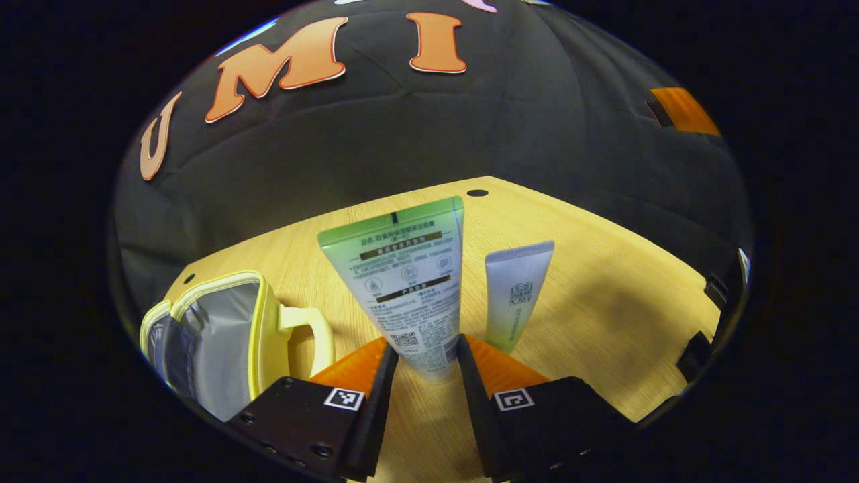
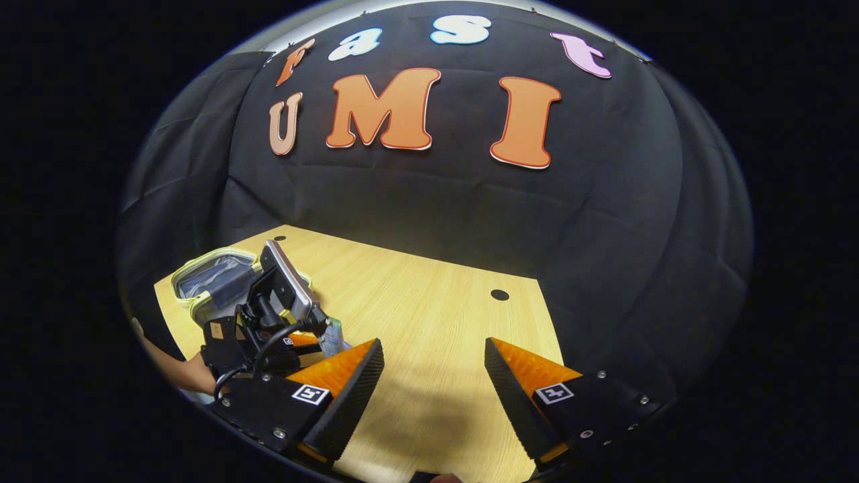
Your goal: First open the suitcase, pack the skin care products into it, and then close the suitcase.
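Note:
A green-and-white tube (image 1: 409, 282) stands upright between the fingers of my left gripper (image 1: 428, 345), which is shut on its lower end. Just right of it a smaller pale grey-green tube (image 1: 517, 295) stands on the wooden table (image 1: 604, 295). The small yellow suitcase (image 1: 221, 335) lies open at the left, its grey lining showing and its handle toward the tubes. In the right gripper view my right gripper (image 2: 433, 376) hangs open over bare table. Farther left there, the left gripper (image 2: 268, 315) holds the tube (image 2: 331, 335) in front of the open suitcase (image 2: 215, 272).
The table has small round holes (image 2: 499, 294) near its far edge. Black cloth walls close the booth behind and on both sides. A hand (image 2: 181, 372) holds the left gripper at the table's left.

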A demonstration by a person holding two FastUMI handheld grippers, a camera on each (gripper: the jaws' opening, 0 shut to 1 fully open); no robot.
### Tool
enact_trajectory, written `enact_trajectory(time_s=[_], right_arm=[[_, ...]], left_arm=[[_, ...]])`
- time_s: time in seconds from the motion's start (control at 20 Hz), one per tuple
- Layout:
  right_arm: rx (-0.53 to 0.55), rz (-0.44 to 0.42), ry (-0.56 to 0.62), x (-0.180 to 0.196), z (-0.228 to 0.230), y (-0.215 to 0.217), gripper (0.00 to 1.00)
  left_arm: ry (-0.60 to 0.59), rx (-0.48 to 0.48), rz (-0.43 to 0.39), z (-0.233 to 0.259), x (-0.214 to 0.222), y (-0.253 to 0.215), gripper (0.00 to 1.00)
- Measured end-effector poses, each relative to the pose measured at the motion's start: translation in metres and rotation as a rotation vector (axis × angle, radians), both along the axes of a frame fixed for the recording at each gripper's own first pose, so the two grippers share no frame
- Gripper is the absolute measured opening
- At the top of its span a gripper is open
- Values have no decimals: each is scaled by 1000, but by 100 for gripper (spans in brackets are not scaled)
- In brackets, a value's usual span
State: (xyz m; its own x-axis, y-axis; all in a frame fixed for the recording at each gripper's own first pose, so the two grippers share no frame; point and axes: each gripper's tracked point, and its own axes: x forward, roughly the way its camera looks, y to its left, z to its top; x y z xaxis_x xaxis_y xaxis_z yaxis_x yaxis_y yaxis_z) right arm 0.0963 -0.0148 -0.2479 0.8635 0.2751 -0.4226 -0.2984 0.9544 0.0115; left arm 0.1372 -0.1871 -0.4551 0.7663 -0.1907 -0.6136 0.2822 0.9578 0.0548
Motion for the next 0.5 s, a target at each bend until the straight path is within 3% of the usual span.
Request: enact_trajectory(time_s=[0.25, 0.5], right_arm=[[20, 13, 8, -2, -12, 8, 96], [34, 64, 59, -10, -21, 21, 96]], left_arm=[[-7, -6, 12, 13, -7, 2, 48], [-76, -41, 65, 83, -11, 21, 48]])
